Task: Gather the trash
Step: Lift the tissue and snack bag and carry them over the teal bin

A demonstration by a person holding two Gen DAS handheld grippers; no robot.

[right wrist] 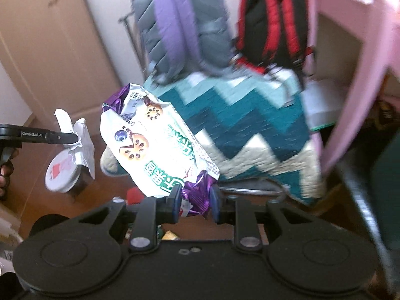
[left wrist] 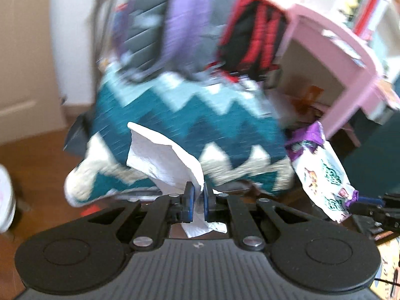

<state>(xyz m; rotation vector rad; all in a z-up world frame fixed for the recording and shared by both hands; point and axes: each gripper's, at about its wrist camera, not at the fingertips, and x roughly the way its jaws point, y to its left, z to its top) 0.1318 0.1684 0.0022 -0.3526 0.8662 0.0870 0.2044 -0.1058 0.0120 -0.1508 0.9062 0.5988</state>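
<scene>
Blurred behind everything: a teal zigzag blanket (left wrist: 190,115) draped over a bulky shape, with a grey-and-purple backpack (left wrist: 160,25) at 12 o'clock and a red-and-black backpack (left wrist: 252,37) at 1 o'clock above it. Pink furniture (left wrist: 350,57) at 2 o'clock, a wooden door (right wrist: 50,50) at 10 o'clock in the right wrist view, brown wood floor (left wrist: 37,155) below.

Left gripper (left wrist: 197,196): fingers nearly closed, pinched on a crumpled white tissue (left wrist: 160,160). Fanned up and out toward 11 o'clock from the fingers, with a short tail hanging below them. Held in the air, clear of the blanket. Seen again at 9 o'clock in the right wrist view, tissue (right wrist: 82,140) clamped at the tip of that gripper (right wrist: 76,138).

Right gripper (right wrist: 195,200): fingers narrow, clamped on the crinkled purple end of a white snack wrapper (right wrist: 155,145). Rose toward 11 o'clock from the fingers, green lettering and purple foil trim on it, open top end crumpled. Also visible at 3 o'clock in the left wrist view, wrapper (left wrist: 322,170) hanging from the right gripper's tip (left wrist: 357,202).

White round bin lid (right wrist: 63,172) with a red mark at 8 o'clock on the floor, just beneath the tissue in the right wrist view.
</scene>
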